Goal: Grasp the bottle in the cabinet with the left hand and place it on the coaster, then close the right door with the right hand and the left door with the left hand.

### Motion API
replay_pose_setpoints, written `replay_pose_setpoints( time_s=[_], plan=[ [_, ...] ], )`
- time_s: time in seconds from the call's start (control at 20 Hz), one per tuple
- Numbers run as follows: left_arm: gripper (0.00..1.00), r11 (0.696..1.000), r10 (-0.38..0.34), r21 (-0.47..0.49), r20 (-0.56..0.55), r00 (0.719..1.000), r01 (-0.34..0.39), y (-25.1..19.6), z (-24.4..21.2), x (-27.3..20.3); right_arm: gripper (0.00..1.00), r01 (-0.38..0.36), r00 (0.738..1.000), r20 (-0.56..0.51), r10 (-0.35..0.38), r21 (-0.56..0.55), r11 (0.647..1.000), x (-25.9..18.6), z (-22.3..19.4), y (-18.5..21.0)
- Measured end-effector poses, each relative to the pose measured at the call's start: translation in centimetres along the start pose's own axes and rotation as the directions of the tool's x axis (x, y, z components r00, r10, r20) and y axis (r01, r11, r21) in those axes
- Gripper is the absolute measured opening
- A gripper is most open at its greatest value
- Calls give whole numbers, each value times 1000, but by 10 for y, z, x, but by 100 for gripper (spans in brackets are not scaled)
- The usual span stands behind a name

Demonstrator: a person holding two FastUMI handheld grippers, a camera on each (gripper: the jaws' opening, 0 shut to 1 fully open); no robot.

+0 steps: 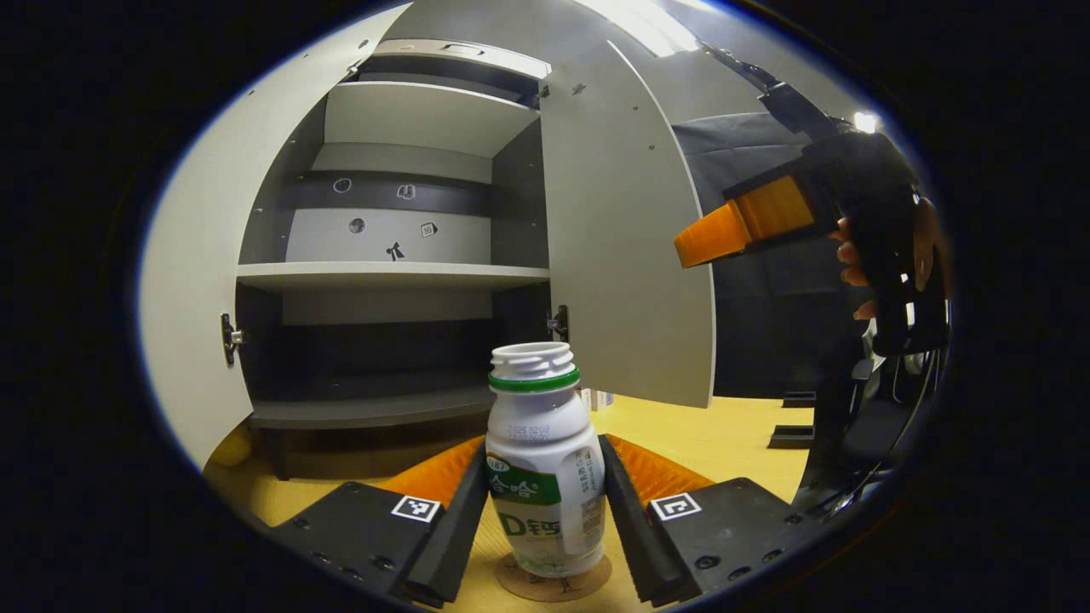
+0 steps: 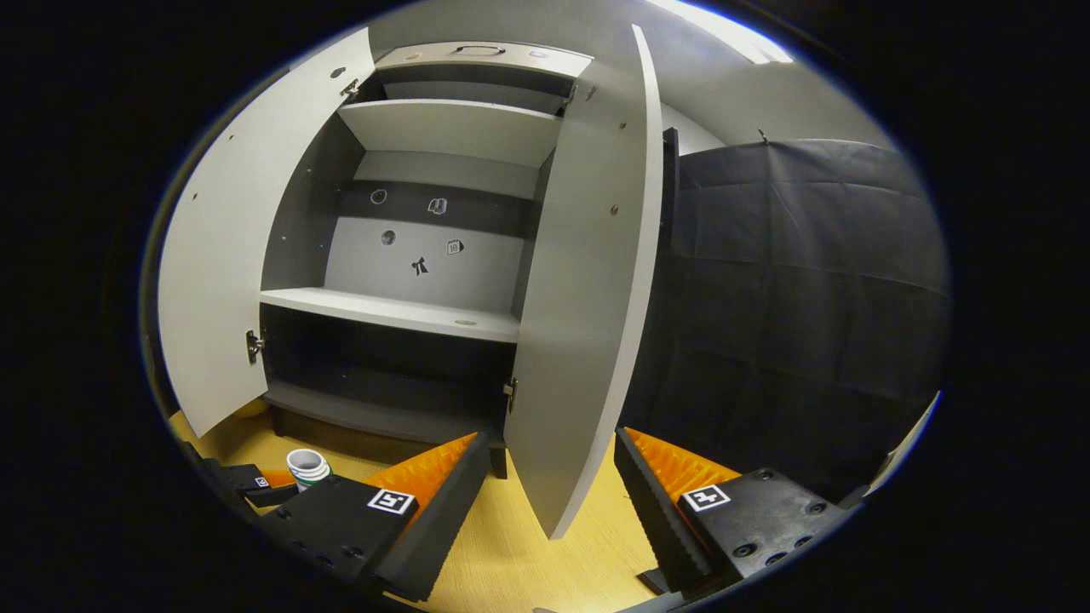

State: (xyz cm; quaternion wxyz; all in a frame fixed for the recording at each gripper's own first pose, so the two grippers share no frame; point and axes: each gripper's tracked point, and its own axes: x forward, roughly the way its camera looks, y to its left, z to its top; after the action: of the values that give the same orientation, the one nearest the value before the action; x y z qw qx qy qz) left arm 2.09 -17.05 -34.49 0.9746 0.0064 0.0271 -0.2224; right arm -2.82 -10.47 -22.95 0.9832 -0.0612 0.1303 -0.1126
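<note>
Bottle: the bottle [image 1: 545, 464] stands upright on the coaster [image 1: 553, 581], a round disc on the yellow desk [image 1: 724, 438], in front of the cabinet [image 1: 392, 272]; its cap is off (white neck, green ring).
Left gripper: the left gripper [image 1: 545, 502] sits low at the desk with its jaws on either side of the bottle, close against its flanks; I cannot tell whether both press on it.
Right gripper: the right gripper [image 2: 553, 502] has its jaws wide, the lower edge of the right door [image 2: 588, 281] between them, not touching. In the left gripper view it [image 1: 711, 238] hangs beside that door, held by a hand [image 1: 851, 264].
Doors: the left door [image 2: 221, 255] and right door both stand open.
Shelves: bare, lower bay dark.
</note>
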Motion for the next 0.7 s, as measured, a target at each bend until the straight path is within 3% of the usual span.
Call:
replay_pose_setpoints(
  time_s=[0.25,0.6,0.7],
  plan=[
    [75,1000,28,0,-24,999,-28,3,-24,0,98,-31,999,-17,31,-31,999,3,-16,4],
    [77,999,33,14,2,999,-33,2,-21,1,98,-34,999,-20,34,-28,999,3,-15,0],
    [88,999,36,8,-1,999,-36,2,-19,3,98,-35,999,-26,35,-23,999,3,-14,0]
  ],
)
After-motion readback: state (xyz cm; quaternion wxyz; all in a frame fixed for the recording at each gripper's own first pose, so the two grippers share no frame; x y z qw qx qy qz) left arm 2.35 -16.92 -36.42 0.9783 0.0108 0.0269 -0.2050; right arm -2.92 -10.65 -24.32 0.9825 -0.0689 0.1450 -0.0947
